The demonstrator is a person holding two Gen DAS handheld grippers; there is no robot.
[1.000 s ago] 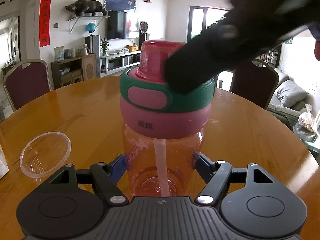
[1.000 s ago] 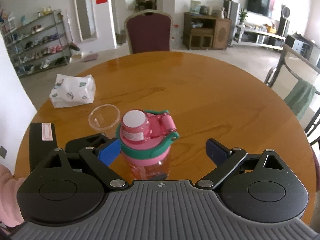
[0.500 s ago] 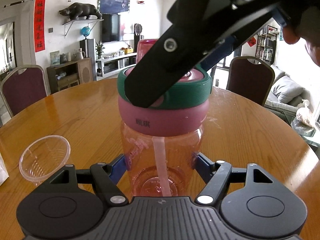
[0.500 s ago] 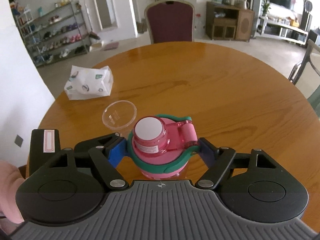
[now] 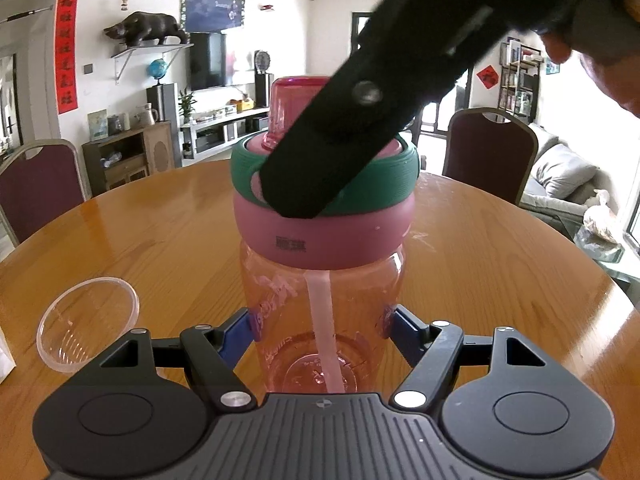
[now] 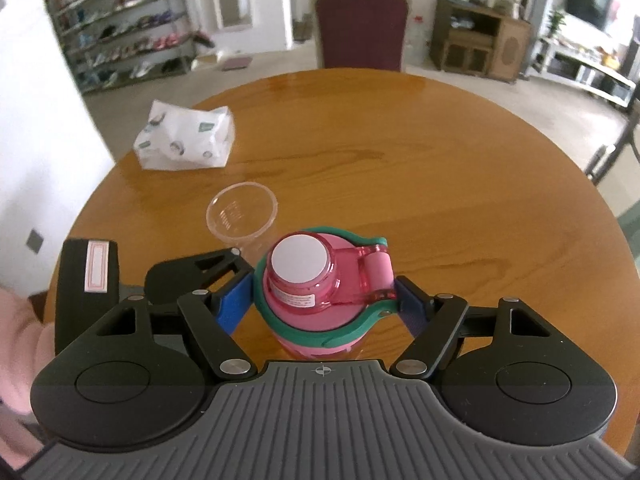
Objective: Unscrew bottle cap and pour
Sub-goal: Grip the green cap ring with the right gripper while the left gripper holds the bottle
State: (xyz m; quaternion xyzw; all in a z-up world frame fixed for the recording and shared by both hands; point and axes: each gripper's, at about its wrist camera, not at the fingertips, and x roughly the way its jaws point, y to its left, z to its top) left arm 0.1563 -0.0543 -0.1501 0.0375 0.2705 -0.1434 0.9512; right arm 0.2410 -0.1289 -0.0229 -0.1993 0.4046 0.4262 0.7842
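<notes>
An orange see-through bottle (image 5: 320, 312) with a pink straw inside stands upright on the round wooden table (image 5: 500, 264). Its cap (image 5: 376, 220) is pink with a green ring and a pink spout lid. My left gripper (image 5: 320, 332) is shut on the bottle's lower body. My right gripper (image 6: 326, 300) comes down from above and is shut on the cap (image 6: 320, 300), its blue pads against the green ring. In the left wrist view the right gripper's black finger (image 5: 340, 152) crosses in front of the cap. A clear plastic cup (image 5: 86, 322) stands just left of the bottle; it also shows in the right wrist view (image 6: 240, 214).
A white tissue pack (image 6: 186, 140) lies on the table's far left in the right wrist view. Dark red chairs (image 6: 360, 26) stand around the table (image 6: 480, 200). The left gripper's body (image 6: 88, 280) shows at the lower left.
My right gripper came down over the cap and closed on its green ring. It has since turned, and the cap's hinge has rotated with it. The left gripper kept hold of the bottle.
</notes>
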